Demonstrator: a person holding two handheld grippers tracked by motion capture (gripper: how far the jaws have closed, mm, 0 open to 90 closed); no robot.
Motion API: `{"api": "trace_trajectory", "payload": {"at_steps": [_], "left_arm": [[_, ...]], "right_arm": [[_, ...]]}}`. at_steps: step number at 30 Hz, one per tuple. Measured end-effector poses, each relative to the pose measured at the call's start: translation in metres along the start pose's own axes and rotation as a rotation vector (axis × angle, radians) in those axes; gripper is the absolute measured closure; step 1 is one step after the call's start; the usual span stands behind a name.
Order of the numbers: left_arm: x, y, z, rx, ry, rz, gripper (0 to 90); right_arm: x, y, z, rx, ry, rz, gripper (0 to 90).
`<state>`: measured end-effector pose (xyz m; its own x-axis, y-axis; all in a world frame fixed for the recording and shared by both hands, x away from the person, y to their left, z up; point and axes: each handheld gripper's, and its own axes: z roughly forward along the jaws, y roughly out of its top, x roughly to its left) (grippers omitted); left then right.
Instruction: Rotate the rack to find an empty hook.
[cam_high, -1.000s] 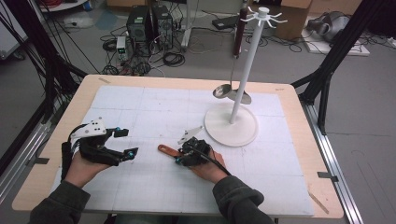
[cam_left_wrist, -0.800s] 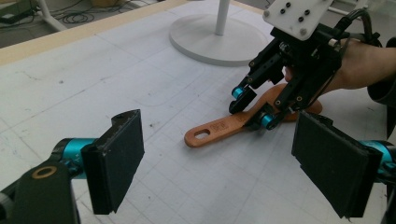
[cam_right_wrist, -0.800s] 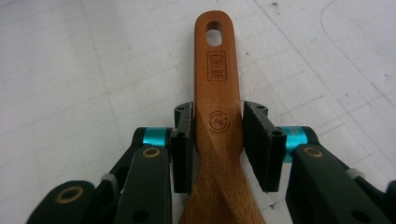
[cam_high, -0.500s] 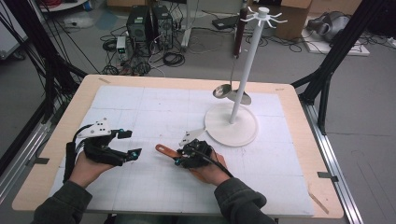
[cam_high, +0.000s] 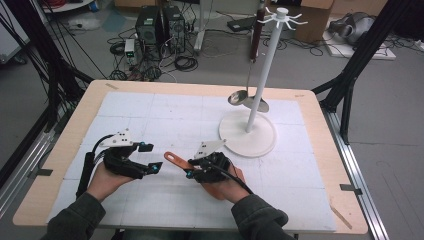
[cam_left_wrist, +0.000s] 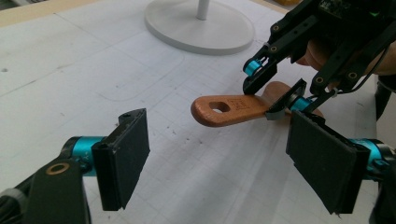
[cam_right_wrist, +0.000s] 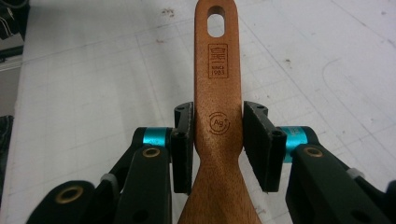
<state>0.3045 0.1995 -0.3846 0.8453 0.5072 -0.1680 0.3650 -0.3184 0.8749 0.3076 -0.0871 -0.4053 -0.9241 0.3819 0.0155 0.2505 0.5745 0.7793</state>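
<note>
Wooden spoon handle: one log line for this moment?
right gripper: shut on wooden spoon | left gripper: open, facing handle | stand: ladle hanging

left tool (cam_left_wrist: 219, 165): jaws wide apart | right tool (cam_left_wrist: 275, 93): clamps wooden handle (cam_left_wrist: 231, 109) | over white mat (cam_left_wrist: 70, 70)

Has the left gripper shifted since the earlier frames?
Yes. The left gripper has moved rightward, toward the white stand base and the wooden handle.

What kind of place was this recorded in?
Probably a lab or workshop: computer towers and loose cables on the floor, black frame struts around the table, cardboard boxes behind.
</note>
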Motion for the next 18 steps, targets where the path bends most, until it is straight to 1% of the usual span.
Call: {"api": "trace_trajectory", "payload": {"at_steps": [1, 2, 3, 4, 5, 12, 14, 16, 17, 18], "left_arm": [[0.0, 0.0, 0.002, -0.003, -0.001, -0.002, 22.4], [-0.001, 0.0, 0.004, -0.002, -0.012, -0.006, 22.7], [-0.001, 0.0, 0.006, -0.002, -0.017, -0.01, 23.3], [-0.001, 0.0, 0.007, 0.003, -0.021, -0.009, 23.6], [-0.001, 0.0, 0.009, -0.001, -0.027, -0.017, 24.0], [-0.004, 0.002, 0.018, 0.004, -0.064, -0.019, 27.3], [-0.005, 0.003, 0.02, -0.005, -0.082, -0.029, 29.6], [-0.005, 0.004, 0.02, -0.005, -0.09, -0.027, 32.4], [-0.005, 0.004, 0.021, -0.008, -0.093, -0.036, 33.8], [-0.005, 0.005, 0.021, -0.008, -0.103, -0.032, 35.5]], "right_arm": [[0.001, 0.0, -0.001, -0.006, 0.002, -0.001, 65.0], [0.001, 0.001, -0.001, -0.014, 0.002, -0.01, 65.0], [0.002, 0.002, -0.003, -0.017, 0.001, 0.0, 65.0], [0.002, 0.002, -0.003, -0.025, 0.002, -0.011, 65.0], [0.004, 0.003, -0.004, -0.029, 0.002, -0.007, 65.0], [0.008, 0.007, -0.005, -0.054, 0.008, -0.035, 64.9], [0.009, 0.009, -0.005, -0.057, 0.004, -0.036, 64.9], [0.01, 0.01, -0.006, -0.067, 0.005, -0.045, 64.9], [0.01, 0.01, -0.006, -0.071, 0.005, -0.048, 64.9], [0.011, 0.011, -0.007, -0.07, 0.008, -0.052, 64.9]]}}
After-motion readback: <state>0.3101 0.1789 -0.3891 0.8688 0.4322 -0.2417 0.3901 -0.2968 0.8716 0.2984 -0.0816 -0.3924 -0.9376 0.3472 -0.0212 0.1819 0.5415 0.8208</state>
